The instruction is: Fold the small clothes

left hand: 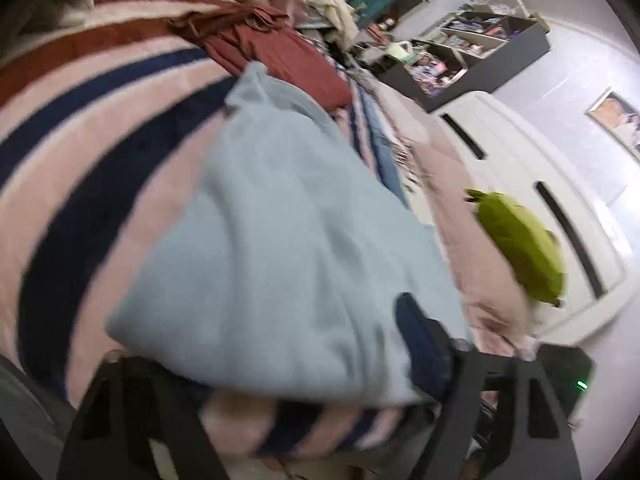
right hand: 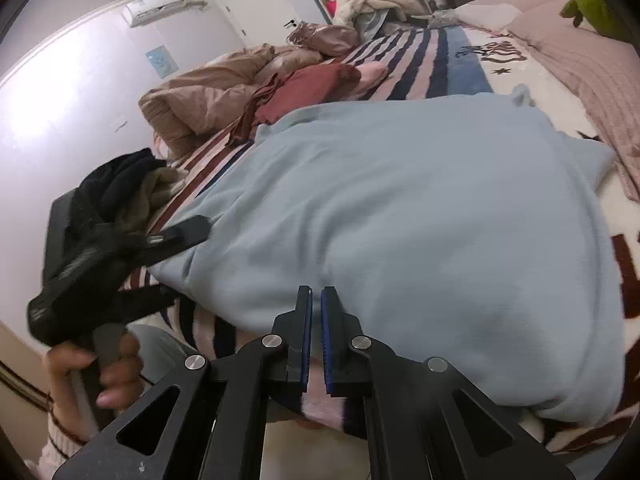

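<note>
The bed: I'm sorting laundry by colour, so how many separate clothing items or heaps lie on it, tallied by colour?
Light blue: 1, the light blue garment spread flat on the striped blanket
Maroon: 1, the maroon garment behind it
Tan: 1, the tan heap near the wall
Dark: 1, the dark pile at the bed edge
Total: 4

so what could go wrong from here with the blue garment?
1. The left gripper is spread wide over the near edge of the light blue garment; closing could also catch the striped blanket under it.
2. The right gripper looks nearly shut and grips nothing visible, so a one-sided lift could skew the fold.
3. The left wrist view is motion-blurred, so aim may be off.
</note>
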Available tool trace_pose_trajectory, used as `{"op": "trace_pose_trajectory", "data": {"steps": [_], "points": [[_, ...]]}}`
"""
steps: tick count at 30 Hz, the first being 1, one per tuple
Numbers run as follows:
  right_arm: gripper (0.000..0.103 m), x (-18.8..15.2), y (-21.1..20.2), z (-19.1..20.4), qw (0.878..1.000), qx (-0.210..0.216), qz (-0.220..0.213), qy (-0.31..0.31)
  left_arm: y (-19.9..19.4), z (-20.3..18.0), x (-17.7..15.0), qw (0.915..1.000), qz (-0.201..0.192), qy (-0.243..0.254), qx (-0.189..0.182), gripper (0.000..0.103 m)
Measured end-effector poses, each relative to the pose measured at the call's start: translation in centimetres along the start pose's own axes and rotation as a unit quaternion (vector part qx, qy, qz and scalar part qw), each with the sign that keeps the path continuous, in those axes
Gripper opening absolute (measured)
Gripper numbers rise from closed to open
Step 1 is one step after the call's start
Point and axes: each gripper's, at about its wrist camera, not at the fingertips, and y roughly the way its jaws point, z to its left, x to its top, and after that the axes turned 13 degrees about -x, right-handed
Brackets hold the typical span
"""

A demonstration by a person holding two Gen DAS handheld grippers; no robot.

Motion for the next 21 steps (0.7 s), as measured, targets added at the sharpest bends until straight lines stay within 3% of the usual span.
{"op": "trace_pose_trajectory", "data": {"steps": [3,5,10,13,16,18,21], "points": [[0.000,-0.1,0.2,-0.6,1.000,0.002,0.001,0.003,0.2,0.5,0.6,0.9998,-0.012,-0.016,0.004,0.050],[0.000,-0.3,0.6,-0.9,1.000,0.010,0.006,0.013,0.2,0.7,0.9,0.9998,-0.010,-0.013,0.009,0.028],[0.000,-0.1,0.7,-1.2,0.999,0.025,0.007,0.020,-0.1,-2.3,1.6,0.9978,-0.004,0.064,0.016,0.021],[0.000,0.1,-0.8,-1.4,0.999,0.023,-0.018,0.014,0.2,-4.7,2.0,0.9933,0.003,0.113,0.020,0.021],[0.000,0.6,-3.0,-3.5,0.998,0.022,-0.047,0.045,0.5,-7.2,2.2,0.9879,0.006,0.155,-0.008,0.021],[0.000,0.9,-4.6,-4.9,0.996,-0.003,-0.072,0.051,1.5,-9.0,2.3,0.9841,0.019,0.172,-0.043,0.021],[0.003,1.1,-7.1,-7.4,0.991,-0.036,-0.105,0.072,3.7,-11.3,1.8,0.9751,0.049,0.207,-0.062,0.020]]}}
